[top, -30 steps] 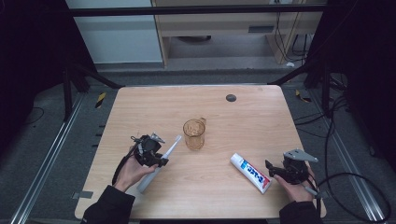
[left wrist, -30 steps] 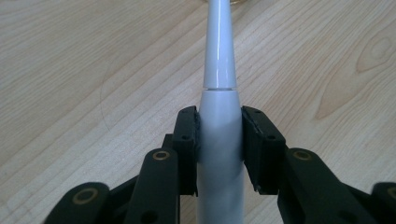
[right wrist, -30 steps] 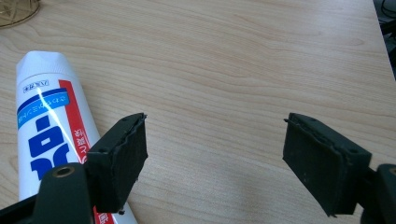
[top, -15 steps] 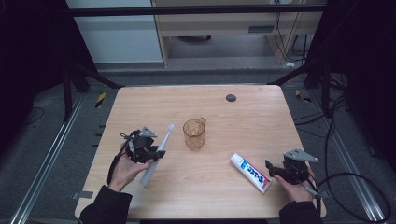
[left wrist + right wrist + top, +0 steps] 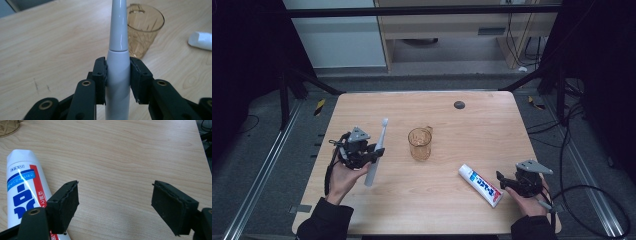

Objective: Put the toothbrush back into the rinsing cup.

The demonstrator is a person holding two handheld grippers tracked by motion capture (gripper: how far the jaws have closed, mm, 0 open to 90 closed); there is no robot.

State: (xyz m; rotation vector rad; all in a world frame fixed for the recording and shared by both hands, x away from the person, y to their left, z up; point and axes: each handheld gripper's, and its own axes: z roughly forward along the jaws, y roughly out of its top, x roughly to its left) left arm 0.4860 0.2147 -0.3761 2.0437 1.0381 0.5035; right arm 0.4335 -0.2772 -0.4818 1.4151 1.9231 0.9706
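Observation:
My left gripper [image 5: 368, 155] [image 5: 117, 80] is shut on the thick body of a white electric toothbrush [image 5: 377, 152] [image 5: 118, 62], which hangs above the left part of the table with its head pointing away. An amber glass cup [image 5: 419, 143] [image 5: 145, 30] stands upright mid-table, just right of the brush. A white toothpaste tube [image 5: 480, 185] [image 5: 22, 187] with blue and red print lies flat at the front right. My right gripper [image 5: 507, 181] [image 5: 115, 205] rests low beside the tube's near end, open, nothing between its pads; the tube lies just outside its left pad.
The wooden table [image 5: 462, 130] has a small dark round disc [image 5: 459, 104] near its far edge. Metal rails and cables run along the floor on both sides. Bare wood lies between cup and tube.
My left gripper has risen and moved away from me with the toothbrush, which has swung from a slant to nearly upright in the picture. The right gripper and the tube have stayed put.

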